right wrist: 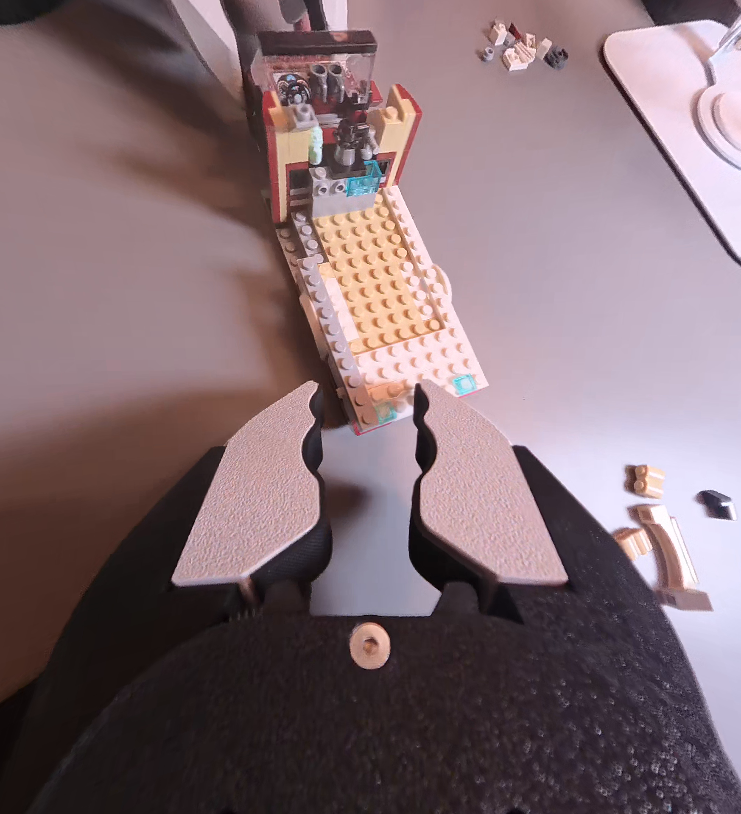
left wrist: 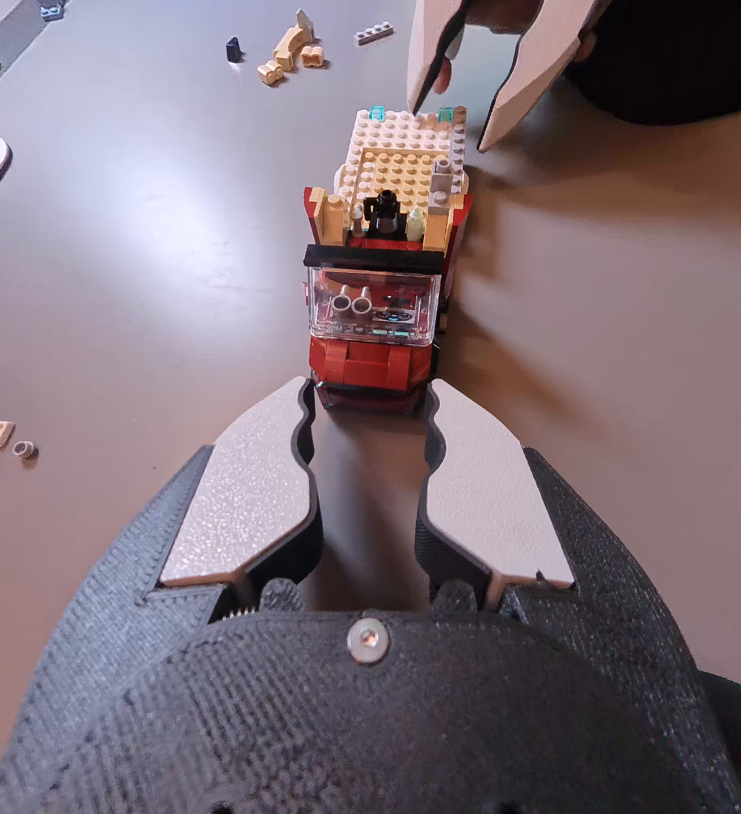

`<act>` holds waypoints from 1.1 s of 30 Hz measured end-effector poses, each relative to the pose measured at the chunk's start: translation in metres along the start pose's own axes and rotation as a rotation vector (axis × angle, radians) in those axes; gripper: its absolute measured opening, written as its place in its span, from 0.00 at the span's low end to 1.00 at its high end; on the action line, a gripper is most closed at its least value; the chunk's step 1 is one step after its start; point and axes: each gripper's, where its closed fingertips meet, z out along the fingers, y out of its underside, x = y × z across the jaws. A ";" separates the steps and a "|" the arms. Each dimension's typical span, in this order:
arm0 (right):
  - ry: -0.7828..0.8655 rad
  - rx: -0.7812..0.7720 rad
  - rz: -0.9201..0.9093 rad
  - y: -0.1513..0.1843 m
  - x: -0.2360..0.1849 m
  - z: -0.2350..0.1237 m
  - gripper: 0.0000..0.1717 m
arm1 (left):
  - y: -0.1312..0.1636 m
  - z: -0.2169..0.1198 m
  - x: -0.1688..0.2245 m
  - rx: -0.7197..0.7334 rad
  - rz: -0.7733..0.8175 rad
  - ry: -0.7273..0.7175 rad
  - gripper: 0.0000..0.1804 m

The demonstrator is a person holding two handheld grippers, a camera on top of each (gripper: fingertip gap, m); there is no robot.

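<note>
Left tongs (left wrist: pixel 370 396): clamped on the truck's (left wrist: pixel 386 264) red nose.
Right tongs (right wrist: pixel 366 396): open, astride the rear left corner.
Truck: on bench (left wrist: pixel 139 220), long axis running tongs to tongs.

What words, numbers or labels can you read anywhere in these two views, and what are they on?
No text can be read in either view.
Printed dial tile behind the clear windscreen of the toy brick truck: gauge markings, too small to read.
Loose tan bricks on the table: no writing shows.
White stand base: no writing shows.
</note>
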 end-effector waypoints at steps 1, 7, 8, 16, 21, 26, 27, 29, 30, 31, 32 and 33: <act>0.010 0.001 -0.014 0.000 0.000 0.002 0.21 | 0.000 0.000 -0.002 0.005 -0.009 -0.001 0.27; 0.040 0.058 0.017 -0.002 0.009 0.007 0.15 | 0.000 -0.006 -0.022 0.054 -0.024 -0.091 0.18; 0.049 0.062 0.019 -0.002 0.011 0.007 0.14 | 0.001 -0.008 -0.026 0.050 -0.025 -0.111 0.20; 0.034 0.094 0.075 -0.002 0.016 0.005 0.13 | 0.007 -0.006 -0.027 0.024 0.018 -0.145 0.22; 0.039 0.107 0.084 -0.002 0.018 0.005 0.11 | 0.006 -0.005 -0.026 0.020 0.055 -0.160 0.21; 0.025 0.127 0.077 -0.004 0.016 0.003 0.10 | 0.003 -0.006 -0.027 0.033 0.071 -0.172 0.22; 0.024 0.136 0.077 -0.005 0.016 0.002 0.10 | 0.002 -0.007 -0.028 0.034 0.075 -0.186 0.22; 0.008 0.173 0.061 -0.012 0.012 -0.003 0.10 | -0.004 -0.010 -0.030 0.057 0.103 -0.216 0.22; -0.014 0.201 0.048 -0.019 0.007 -0.007 0.10 | -0.009 -0.012 -0.029 0.077 0.117 -0.225 0.20; -0.043 0.231 0.036 -0.027 0.001 -0.013 0.10 | -0.013 -0.014 -0.027 0.094 0.127 -0.230 0.19; -0.079 0.255 0.021 -0.034 -0.007 -0.018 0.10 | -0.016 -0.015 -0.026 0.106 0.134 -0.232 0.19; -0.124 0.263 0.008 -0.038 -0.016 -0.022 0.10 | -0.018 -0.016 -0.026 0.113 0.139 -0.234 0.18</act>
